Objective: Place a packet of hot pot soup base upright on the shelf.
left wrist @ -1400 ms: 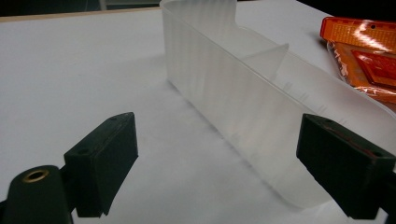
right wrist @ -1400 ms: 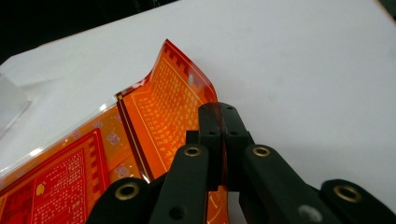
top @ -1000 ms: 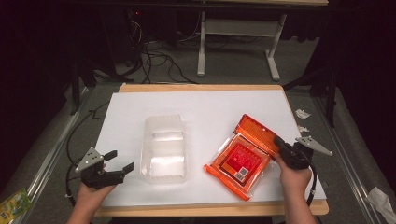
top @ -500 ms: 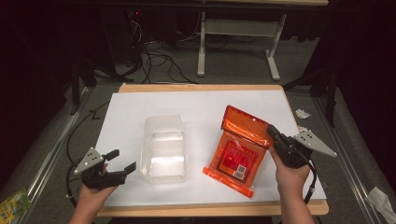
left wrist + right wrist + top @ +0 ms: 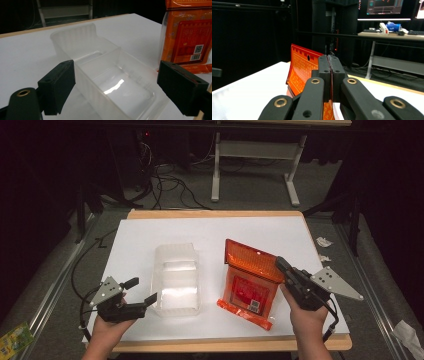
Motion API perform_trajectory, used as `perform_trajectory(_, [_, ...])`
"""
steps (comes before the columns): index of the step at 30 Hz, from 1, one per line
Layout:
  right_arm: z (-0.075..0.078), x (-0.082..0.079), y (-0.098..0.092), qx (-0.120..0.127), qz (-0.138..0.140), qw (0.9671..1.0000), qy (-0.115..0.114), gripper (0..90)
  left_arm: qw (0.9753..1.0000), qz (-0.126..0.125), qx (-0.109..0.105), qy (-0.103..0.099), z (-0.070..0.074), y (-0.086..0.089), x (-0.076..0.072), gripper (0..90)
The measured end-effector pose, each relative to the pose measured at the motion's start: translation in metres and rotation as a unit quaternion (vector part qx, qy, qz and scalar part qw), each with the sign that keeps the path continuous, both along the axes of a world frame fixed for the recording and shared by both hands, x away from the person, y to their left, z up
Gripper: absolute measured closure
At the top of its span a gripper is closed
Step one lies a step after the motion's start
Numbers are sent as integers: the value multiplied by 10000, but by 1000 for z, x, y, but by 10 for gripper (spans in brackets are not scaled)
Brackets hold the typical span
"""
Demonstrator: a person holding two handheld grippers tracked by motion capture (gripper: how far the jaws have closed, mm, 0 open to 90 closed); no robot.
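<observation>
Right gripper (image 5: 281,265) jaws pinch top edge of orange snack packet (image 5: 248,287), tilting it up on desk (image 5: 210,227). Left gripper (image 5: 141,291) jaws wide, beside clear plastic tray (image 5: 175,279).

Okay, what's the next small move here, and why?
Probably close the left gripper on the near wall of the clear tray to steady it: its jaws stand open around that corner, while the right gripper, shut on the orange packet, holds it tilted up beside the tray.
</observation>
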State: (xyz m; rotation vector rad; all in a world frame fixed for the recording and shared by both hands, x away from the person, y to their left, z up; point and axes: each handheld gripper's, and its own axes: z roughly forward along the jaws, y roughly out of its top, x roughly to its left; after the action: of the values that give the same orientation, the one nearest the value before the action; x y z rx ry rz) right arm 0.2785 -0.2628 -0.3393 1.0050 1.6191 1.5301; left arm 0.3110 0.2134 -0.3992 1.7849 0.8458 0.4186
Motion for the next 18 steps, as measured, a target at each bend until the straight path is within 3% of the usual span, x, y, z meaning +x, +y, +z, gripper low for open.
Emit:
perform_trajectory(6, [4, -6, 5, 1, 177, 9998, -68, 900, 9995, -306, 104, -8, 13, -28, 9, 164])
perform_trajectory(11, [4, -8, 4, 29, 230, 9997, -77, 900, 9984, -563, -67, 6, 24, -54, 21, 176])
perform_trajectory(18, [3, -9, 2, 41, 243, 9997, -71, 900, 9963, -853, -70, 68, 35, -93, 41, 193])
